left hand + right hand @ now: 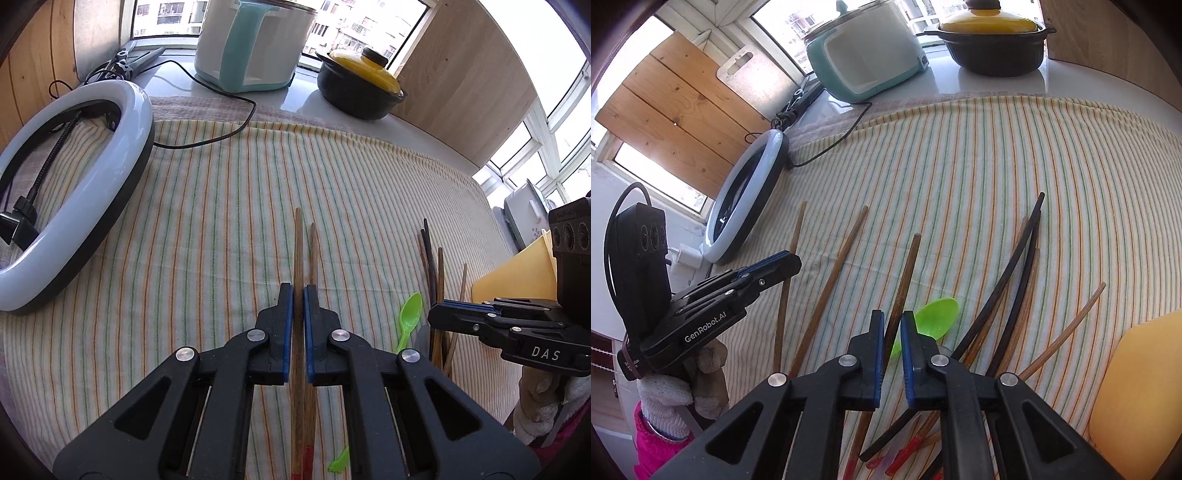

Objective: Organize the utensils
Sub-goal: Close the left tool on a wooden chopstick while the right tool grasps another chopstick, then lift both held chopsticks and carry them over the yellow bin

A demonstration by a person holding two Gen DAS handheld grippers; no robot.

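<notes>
My left gripper [298, 291] is shut on a brown wooden chopstick [297, 251]; a second brown chopstick [313, 251] lies beside it on the striped cloth [221, 221]. My right gripper [892, 317] is shut on another brown chopstick [907, 273], which points up and away. A green plastic spoon [940, 317] lies just behind the right fingers; it also shows in the left wrist view [409, 319]. Several dark and brown chopsticks [1015, 288] lie fanned on the cloth at the right. The left gripper shows in the right wrist view [783, 264], with two chopsticks [827, 291] by it.
A ring light [85, 184] lies at the left. A white and teal cooker [255, 44] and a black pot with a yellow lid [360, 85] stand at the back. A yellow board [1141, 387] lies at the right. A black cable [221, 99] crosses the cloth's far edge.
</notes>
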